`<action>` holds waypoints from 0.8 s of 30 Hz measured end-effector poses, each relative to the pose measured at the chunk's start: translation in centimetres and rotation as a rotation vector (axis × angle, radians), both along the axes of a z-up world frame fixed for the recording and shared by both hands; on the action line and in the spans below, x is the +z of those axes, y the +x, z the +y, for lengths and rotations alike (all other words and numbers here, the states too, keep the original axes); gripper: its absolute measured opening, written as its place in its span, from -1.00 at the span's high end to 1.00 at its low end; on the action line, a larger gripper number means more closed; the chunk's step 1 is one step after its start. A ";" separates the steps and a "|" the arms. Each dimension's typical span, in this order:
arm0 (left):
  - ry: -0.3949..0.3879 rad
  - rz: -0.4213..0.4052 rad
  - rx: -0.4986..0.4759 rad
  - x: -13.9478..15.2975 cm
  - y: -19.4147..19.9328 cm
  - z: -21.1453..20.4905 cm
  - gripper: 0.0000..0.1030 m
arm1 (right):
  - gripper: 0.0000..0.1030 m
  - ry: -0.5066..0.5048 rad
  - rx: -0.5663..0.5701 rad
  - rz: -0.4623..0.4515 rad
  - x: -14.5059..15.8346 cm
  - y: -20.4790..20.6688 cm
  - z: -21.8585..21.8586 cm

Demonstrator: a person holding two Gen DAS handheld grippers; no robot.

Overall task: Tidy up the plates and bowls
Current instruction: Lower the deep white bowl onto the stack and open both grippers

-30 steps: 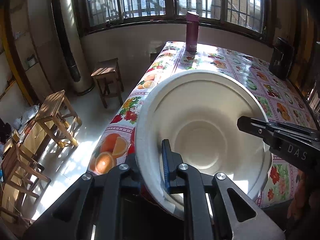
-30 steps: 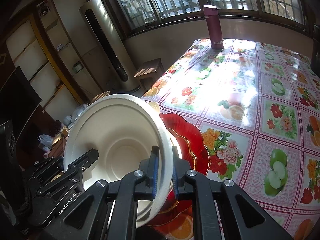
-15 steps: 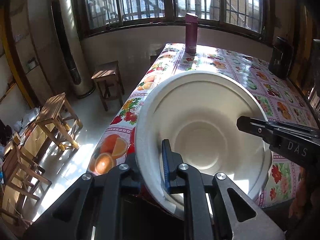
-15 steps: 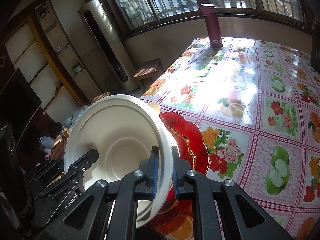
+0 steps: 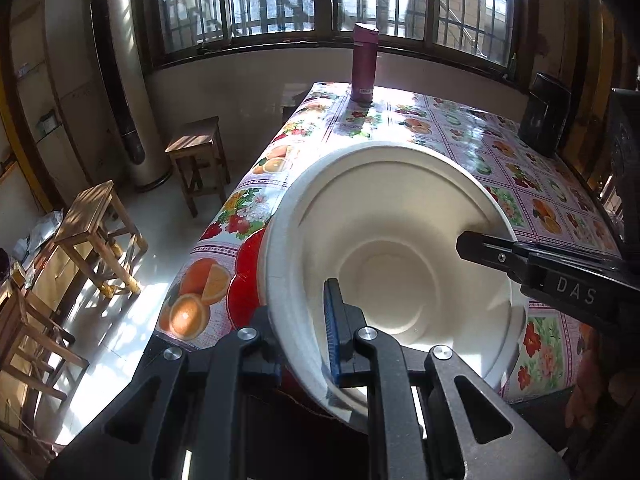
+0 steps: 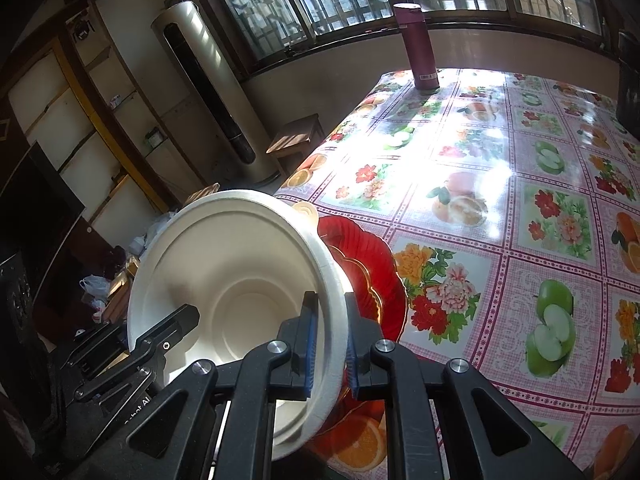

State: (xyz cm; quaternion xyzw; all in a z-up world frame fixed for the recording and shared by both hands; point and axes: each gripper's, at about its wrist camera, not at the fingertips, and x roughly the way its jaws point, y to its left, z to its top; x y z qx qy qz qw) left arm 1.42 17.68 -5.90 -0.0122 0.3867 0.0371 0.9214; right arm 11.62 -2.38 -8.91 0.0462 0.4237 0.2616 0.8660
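Nearest, the left tool [image 5: 306,334] was closed on the near rim of a white bowl [image 5: 384,248], one blue-padded finger inside the bowl and the other outside the wall. The right tool [image 6: 328,344] pinched the opposite rim of the same bowl [image 6: 224,280] between its blue pads, likewise closed tight. Each tool showed in the other's view: the right one [image 5: 552,276] reached in from the right, the left one [image 6: 136,356] from the lower left. The bowl was tilted, its mouth facing the cameras, and nothing lay inside it. Just behind and under it sat a red plate [image 6: 368,272] with a gold scalloped edge, at the near left corner of the table [image 6: 480,200]; whether bowl and plate touched could not be told. A fruit-and-flower cloth covered the table. At the far edge, a maroon flask [image 5: 363,64] stood upright. On the floor to the left stood wooden stools [image 5: 198,160].
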 end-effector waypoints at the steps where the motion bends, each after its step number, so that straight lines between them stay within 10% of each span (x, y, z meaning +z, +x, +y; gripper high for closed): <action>1: -0.008 0.004 -0.006 0.0 -0.1 -0.1 0.76 | 0.76 0.000 -0.001 0.001 0.0 0.0 -0.2; 24: -0.141 -0.020 0.029 1.5 -1.0 2.7 0.66 | 0.71 0.037 -0.017 0.020 0.5 0.5 -1.3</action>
